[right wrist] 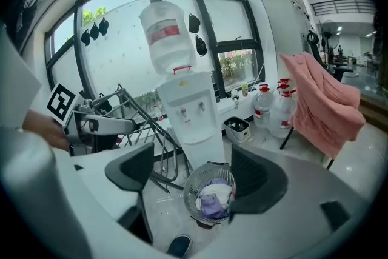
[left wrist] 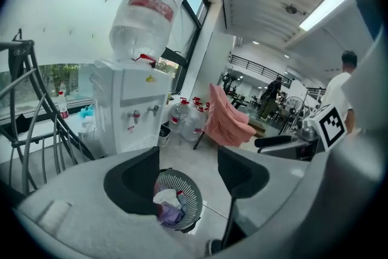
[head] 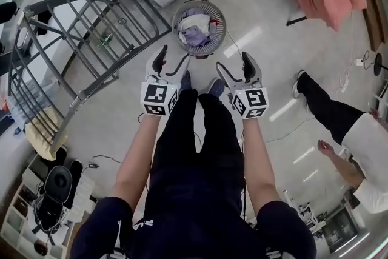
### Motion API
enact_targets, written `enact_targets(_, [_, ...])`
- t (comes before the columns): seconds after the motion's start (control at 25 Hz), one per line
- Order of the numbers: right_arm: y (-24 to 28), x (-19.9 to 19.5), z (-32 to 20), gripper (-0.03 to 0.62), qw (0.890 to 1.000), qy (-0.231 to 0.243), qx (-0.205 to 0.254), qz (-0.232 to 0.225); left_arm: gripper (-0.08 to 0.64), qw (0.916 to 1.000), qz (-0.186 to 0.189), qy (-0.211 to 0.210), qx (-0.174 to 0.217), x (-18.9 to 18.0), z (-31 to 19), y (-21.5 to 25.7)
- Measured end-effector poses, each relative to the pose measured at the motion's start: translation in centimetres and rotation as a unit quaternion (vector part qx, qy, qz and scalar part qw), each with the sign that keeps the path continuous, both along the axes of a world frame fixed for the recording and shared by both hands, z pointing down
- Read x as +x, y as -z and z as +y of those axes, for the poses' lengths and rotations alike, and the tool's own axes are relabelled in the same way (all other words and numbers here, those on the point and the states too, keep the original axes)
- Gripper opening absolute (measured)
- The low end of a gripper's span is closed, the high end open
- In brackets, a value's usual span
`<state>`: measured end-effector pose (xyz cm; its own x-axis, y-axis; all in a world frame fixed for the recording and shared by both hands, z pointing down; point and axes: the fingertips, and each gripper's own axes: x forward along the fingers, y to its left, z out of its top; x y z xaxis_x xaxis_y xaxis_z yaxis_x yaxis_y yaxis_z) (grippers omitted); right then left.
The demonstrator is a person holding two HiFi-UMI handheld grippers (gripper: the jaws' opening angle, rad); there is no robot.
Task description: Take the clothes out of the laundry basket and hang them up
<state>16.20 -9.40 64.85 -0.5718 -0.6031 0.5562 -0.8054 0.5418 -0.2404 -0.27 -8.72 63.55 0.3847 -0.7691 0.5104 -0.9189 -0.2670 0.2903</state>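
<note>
With both the left gripper point(head: 171, 63) and right gripper point(head: 235, 70) fingers apart and empty, short of the laundry basket point(head: 177, 16) on the floor point(head: 260, 15), I note its clothes point(head: 195, 30) look tangled, so one grab may drag several out.

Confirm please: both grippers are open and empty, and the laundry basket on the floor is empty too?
No: the laundry basket holds clothes, as the head view shows. The left gripper and right gripper are indeed open and empty.
</note>
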Motion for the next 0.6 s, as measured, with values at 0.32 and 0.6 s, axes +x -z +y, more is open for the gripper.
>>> enact_targets(0.32, [-12.0,-0.2,-0.8,0.394,0.998,0.038,-0.048,0.008,0.291,0.9991,-0.011,-0.012,-0.040,1.3,-1.0,-10.0])
enact_targets(0.6, [-24.1,-0.7,-3.3,0.394,0.995,0.068,-0.078,0.013,0.291,0.9971,-0.016,-0.007,-0.074,2.5,-2.3,-21.0])
